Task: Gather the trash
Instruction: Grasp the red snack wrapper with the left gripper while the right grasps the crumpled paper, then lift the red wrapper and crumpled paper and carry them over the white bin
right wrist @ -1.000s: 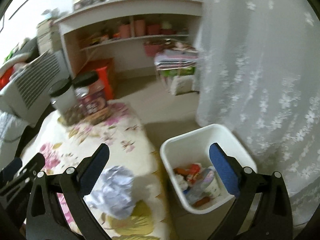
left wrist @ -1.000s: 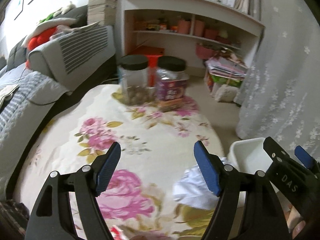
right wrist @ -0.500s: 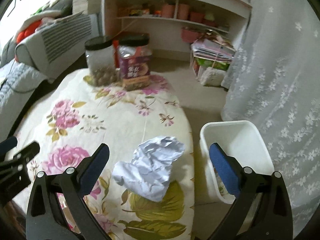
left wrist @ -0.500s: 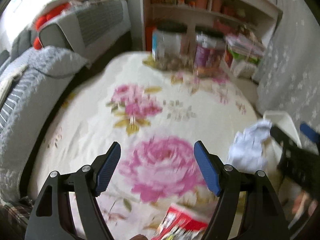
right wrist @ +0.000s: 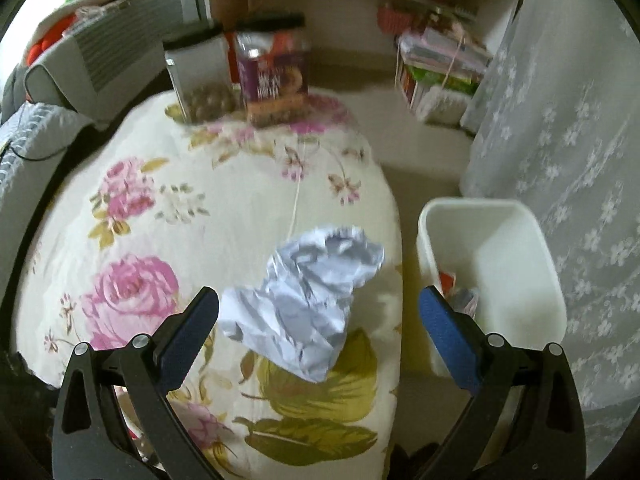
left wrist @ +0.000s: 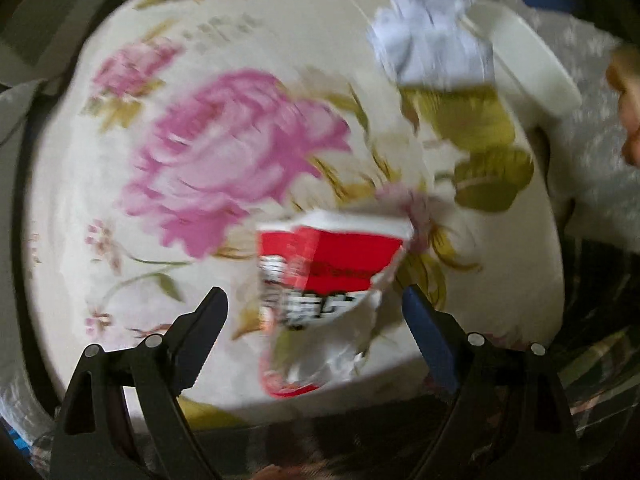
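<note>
1. Left wrist view: the left gripper [left wrist: 314, 308] is spread wide and holds nothing. A red and white wrapper [left wrist: 324, 284] lies between its fingers, near the front edge of the table [left wrist: 80, 208], which is covered in a floral cloth. The picture is blurred, so I cannot tell whether the fingers touch the wrapper.
2. The wrapper looks light, thin and crinkly, and probably slippery. I would pinch it across a raised fold in the middle, since a flat edge may slide out.
3. Further off in this view, the paper [left wrist: 432, 36] lies at the table's right edge, with the white bin [left wrist: 536, 68] just beyond it.
4. Right wrist view: the right gripper [right wrist: 318, 320] is also spread wide and empty, with the crumpled paper in front of it and partly between its fingers.
5. The paper should be very light and soft, and should crush easily. Closing on its bulky centre would do.
6. The bin stands on the floor just right of the table and already holds some scraps.
7. Two jars [right wrist: 240, 72] stand at the far end, well apart from the paper. A curtain [right wrist: 568, 140] hangs close behind the bin. Nothing blocks the short path from paper to bin.
</note>
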A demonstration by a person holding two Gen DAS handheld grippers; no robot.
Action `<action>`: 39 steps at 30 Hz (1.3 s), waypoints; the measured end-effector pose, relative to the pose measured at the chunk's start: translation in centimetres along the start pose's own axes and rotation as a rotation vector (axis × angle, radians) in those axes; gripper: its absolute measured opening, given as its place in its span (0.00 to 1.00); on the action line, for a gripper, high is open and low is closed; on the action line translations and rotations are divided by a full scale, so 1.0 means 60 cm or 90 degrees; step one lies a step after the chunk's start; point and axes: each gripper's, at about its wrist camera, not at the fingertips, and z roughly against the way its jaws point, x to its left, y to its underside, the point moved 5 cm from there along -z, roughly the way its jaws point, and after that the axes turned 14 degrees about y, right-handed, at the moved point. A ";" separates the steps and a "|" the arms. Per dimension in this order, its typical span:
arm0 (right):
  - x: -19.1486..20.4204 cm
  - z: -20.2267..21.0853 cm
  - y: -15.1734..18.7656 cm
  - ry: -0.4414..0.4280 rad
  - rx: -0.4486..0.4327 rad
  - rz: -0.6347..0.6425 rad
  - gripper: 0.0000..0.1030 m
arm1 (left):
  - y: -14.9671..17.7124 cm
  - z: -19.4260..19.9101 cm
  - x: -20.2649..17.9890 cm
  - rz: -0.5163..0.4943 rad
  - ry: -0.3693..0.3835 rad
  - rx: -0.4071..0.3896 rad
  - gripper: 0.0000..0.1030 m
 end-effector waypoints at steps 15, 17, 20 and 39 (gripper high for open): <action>0.062 -0.123 0.045 -0.104 0.190 -0.027 0.93 | -0.031 0.091 0.145 0.118 -0.008 -0.150 0.55; 0.069 -0.126 0.041 -0.097 0.177 -0.039 0.87 | -0.040 0.110 0.162 0.131 -0.006 -0.180 0.55; 0.078 -0.117 0.018 -0.103 0.139 -0.057 0.81 | -0.058 0.133 0.188 0.154 -0.005 -0.235 0.55; 0.209 0.078 -0.094 -0.121 -0.223 0.008 0.80 | -0.043 0.210 0.340 0.337 -0.139 -0.459 0.55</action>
